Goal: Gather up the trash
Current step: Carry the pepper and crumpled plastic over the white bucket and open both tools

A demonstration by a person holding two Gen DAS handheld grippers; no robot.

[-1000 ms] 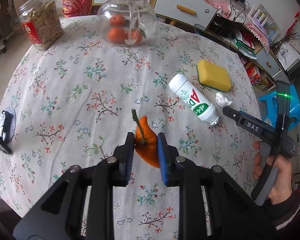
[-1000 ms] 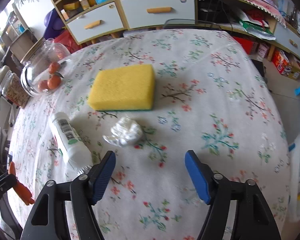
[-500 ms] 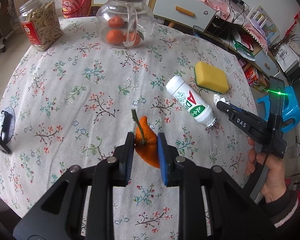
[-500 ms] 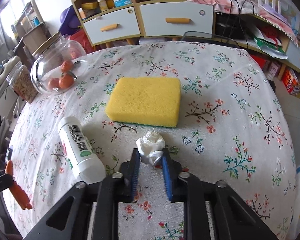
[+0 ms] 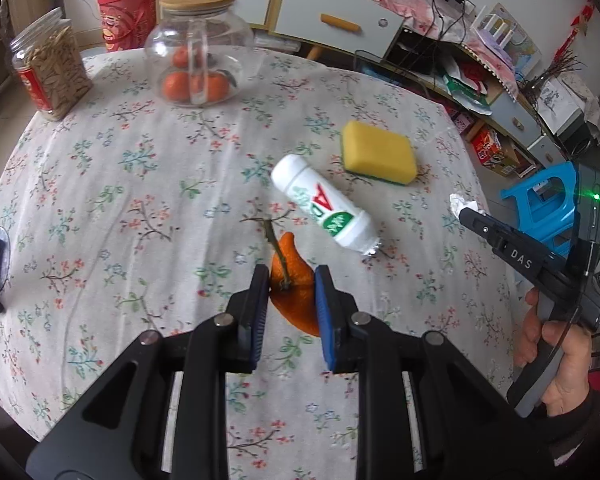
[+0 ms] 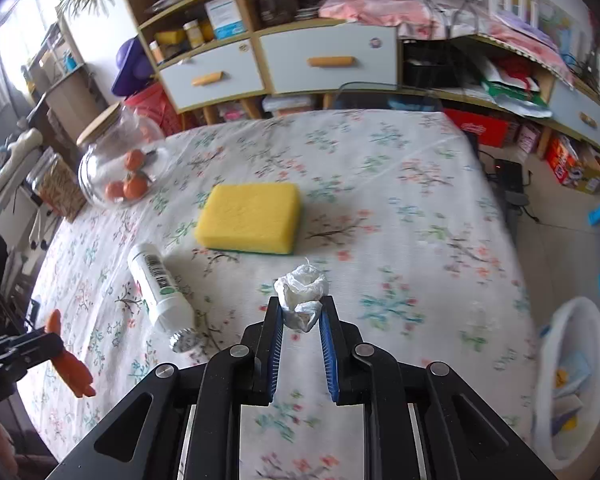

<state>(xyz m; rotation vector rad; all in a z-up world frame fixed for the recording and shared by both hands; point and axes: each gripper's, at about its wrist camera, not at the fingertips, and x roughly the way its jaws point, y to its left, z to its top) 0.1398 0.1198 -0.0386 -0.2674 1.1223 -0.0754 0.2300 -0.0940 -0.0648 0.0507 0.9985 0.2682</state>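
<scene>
Floral tablecloth [image 5: 140,184] – both angled down: left gripper [image 5: 288,292] pinching orange peel [image 5: 296,300], right gripper [image 6: 300,316] clamping crumpled tissue [image 6: 302,292].

White bin [image 6: 572,380] — blurred, its contents unreadable — cut by edge.

My pads [image 6: 277,344] are blue on black fingers. Between them I grip white tissue [image 6: 302,295]. At twelve o'clock lies a yellow sponge [image 6: 249,216] with a green base; at ten, a white bottle [image 6: 160,286]. The cloth [image 6: 400,184] is white with pink and green flowers. My left claw [image 5: 288,280] pinches orange peel [image 5: 294,276].
</scene>
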